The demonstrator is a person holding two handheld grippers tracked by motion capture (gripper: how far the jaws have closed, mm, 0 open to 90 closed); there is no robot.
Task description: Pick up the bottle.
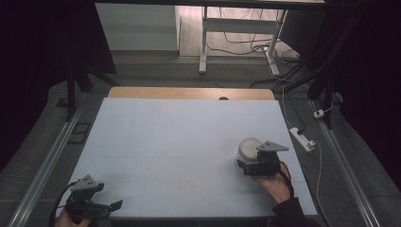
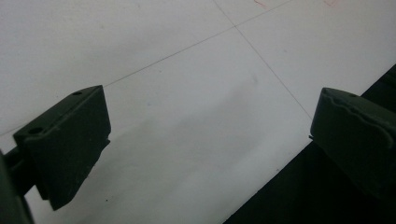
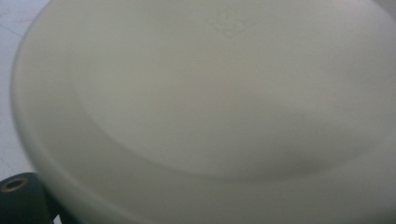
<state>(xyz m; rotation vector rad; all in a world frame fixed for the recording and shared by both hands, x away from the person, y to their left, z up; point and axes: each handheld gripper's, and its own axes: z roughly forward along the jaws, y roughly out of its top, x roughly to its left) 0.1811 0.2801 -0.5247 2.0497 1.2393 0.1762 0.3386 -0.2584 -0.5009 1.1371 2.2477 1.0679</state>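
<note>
From above, near the desk's (image 1: 142, 142) right edge, the white bowl (image 1: 248, 149) sits just ahead of my right tongs (image 1: 253, 163), touching them; whether they grip I cannot tell. My left tongs (image 1: 111, 206) hang at the front-left corner, well apart. Left gripper view: jaws spread wide over bare desk. Right gripper view: the bowl's rim looms close.

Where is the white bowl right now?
In the high view, the white round bowl sits on the right side of the pale table, directly in front of the right gripper; the left gripper is far away at the near-left corner.
</note>
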